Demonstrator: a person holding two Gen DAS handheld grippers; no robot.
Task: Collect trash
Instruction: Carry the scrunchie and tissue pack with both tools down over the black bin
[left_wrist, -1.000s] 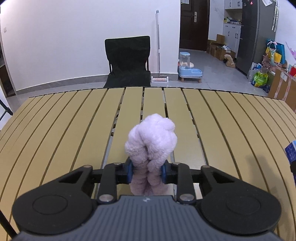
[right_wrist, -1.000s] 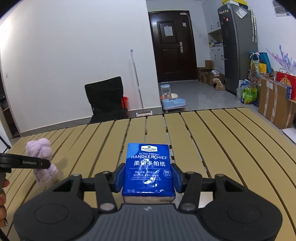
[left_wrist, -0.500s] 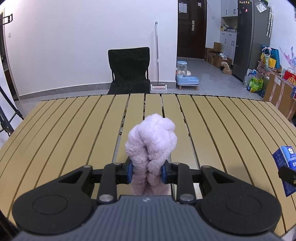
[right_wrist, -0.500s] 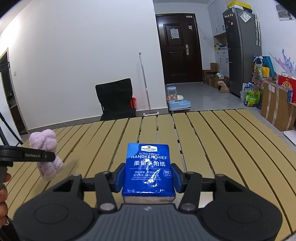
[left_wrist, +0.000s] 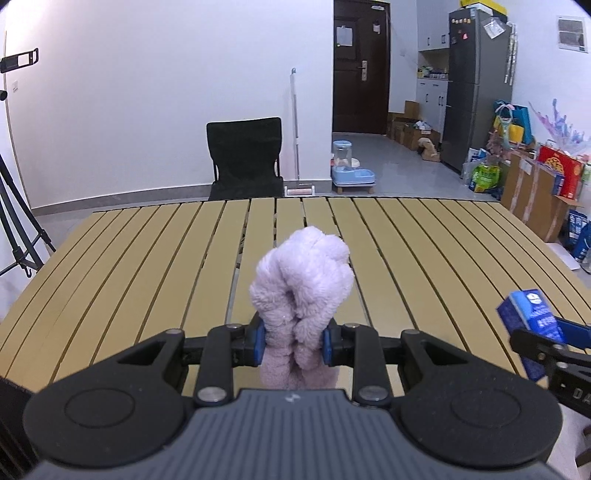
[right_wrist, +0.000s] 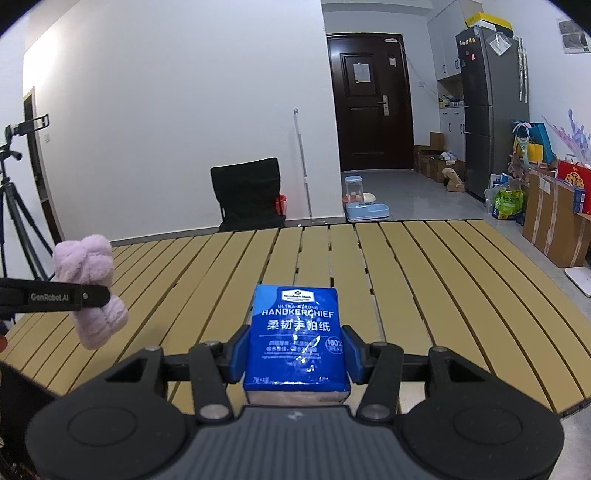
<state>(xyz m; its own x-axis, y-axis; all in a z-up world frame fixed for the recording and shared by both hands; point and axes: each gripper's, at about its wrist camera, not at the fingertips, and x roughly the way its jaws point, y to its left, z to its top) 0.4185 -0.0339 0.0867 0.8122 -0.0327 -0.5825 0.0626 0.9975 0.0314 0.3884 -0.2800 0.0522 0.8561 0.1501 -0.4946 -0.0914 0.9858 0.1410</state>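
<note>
— So, what is the biggest thing under you?

— Your slatted yellow table (left_wrist: 406, 258) fills the lower half of both views, and both of your tools hang above it. Beyond its far edge stand a black folding chair (left_wrist: 243, 158) against the white wall and a grey fridge (right_wrist: 495, 110) by the dark door.

— And what have you got in your right tongs?

— Your right tongs (right_wrist: 295, 349) are clamped on a blue handkerchief pack (right_wrist: 297, 336), one blue pad on each side, the pack upright with its printed face toward the camera. From your left camera the same pack (left_wrist: 528, 325) shows at the right edge, clear of the table.

— And your left?

— Your left tongs (left_wrist: 293, 345) are closed on a lilac fluffy cloth (left_wrist: 303, 280), pinched low so its bunched top bulges above the pads. From your right camera the cloth (right_wrist: 90, 288) hangs at the far left, held off the table.
</note>
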